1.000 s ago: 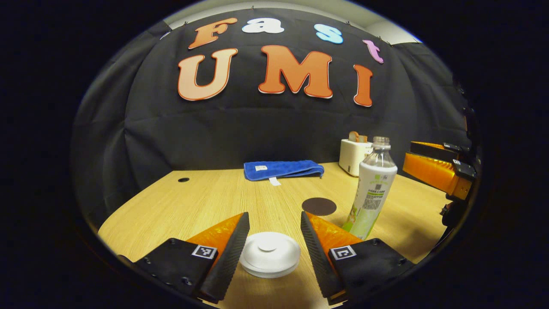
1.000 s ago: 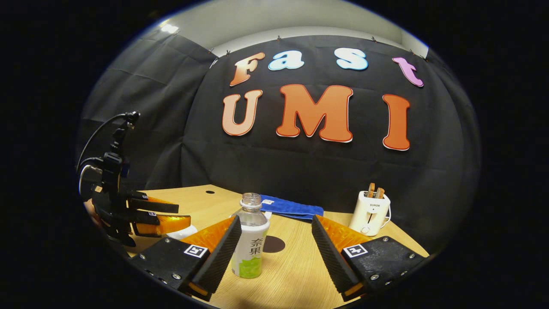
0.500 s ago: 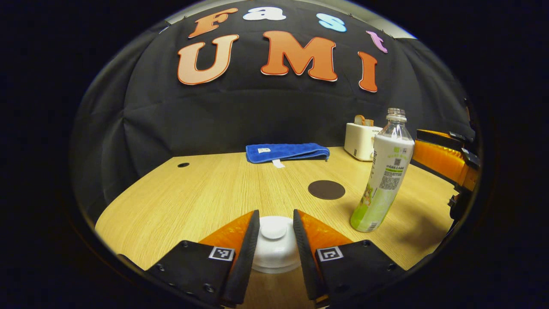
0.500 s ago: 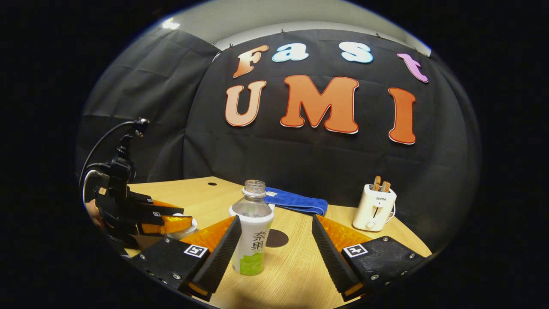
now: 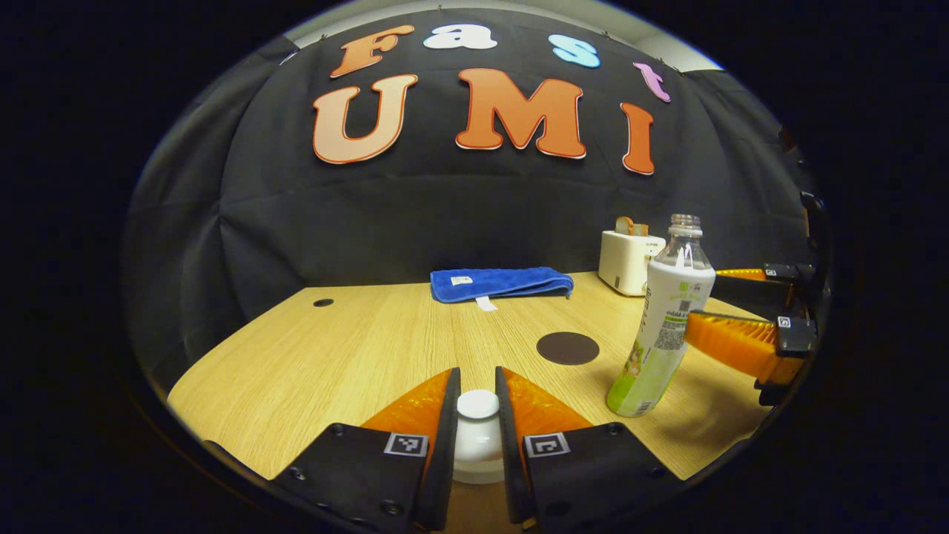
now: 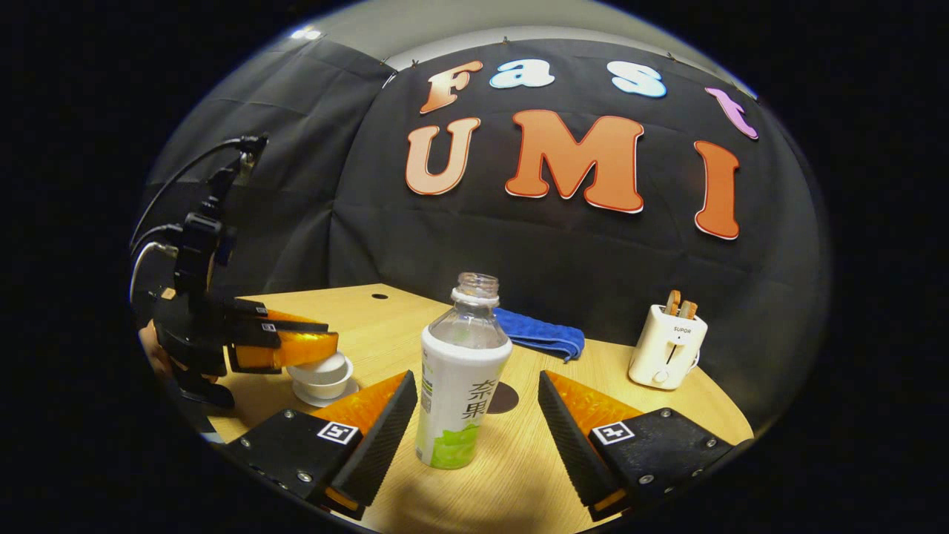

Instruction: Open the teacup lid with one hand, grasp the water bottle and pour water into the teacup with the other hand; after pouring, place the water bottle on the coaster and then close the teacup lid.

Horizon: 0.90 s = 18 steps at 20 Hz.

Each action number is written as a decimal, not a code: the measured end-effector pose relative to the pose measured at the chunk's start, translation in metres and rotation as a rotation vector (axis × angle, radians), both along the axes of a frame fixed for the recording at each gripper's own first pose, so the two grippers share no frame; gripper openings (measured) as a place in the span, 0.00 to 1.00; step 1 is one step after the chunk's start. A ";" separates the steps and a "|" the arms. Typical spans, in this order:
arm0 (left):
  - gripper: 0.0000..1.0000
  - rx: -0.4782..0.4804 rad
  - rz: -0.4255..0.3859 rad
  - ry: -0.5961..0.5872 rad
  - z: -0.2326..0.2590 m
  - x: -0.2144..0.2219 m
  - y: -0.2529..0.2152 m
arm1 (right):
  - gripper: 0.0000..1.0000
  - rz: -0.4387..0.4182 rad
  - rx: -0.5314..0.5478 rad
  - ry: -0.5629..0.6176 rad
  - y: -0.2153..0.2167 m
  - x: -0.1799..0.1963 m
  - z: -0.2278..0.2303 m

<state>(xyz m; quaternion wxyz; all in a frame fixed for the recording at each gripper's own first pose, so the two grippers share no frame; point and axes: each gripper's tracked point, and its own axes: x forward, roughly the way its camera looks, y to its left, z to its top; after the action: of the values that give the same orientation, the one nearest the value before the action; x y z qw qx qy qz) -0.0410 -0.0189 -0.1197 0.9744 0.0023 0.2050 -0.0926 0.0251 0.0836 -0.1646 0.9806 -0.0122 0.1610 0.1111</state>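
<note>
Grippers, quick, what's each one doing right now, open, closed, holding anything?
Left gripper: shut on the teacup lid by its knob.
Right gripper: open, fingers either side of the water bottle, not gripping it.

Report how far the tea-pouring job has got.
Nothing is finished. In hand: the left hand-held gripper is shut on the knob of the teacup lid, which sits on the teacup. The right hand-held gripper is open around the water bottle, which stands on the table. Left: lifting the lid, pouring, setting the bottle on the coaster, closing the lid.
</note>
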 end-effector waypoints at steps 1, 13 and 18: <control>0.33 0.000 0.011 -0.014 0.003 0.002 0.002 | 0.98 0.002 0.001 0.010 0.001 0.001 -0.003; 0.31 -0.001 0.122 -0.043 0.006 0.002 0.029 | 0.78 0.000 0.048 0.173 0.024 0.011 -0.057; 0.31 -0.001 0.125 -0.040 0.005 0.001 0.036 | 0.65 -0.022 0.042 0.183 0.021 0.020 -0.055</control>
<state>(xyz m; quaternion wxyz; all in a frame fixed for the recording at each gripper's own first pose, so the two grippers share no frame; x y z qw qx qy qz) -0.0404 0.0174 -0.1144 0.9821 -0.0091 0.1854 -0.0316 0.0448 0.1047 -0.2192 0.9630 0.0204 0.2476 0.1042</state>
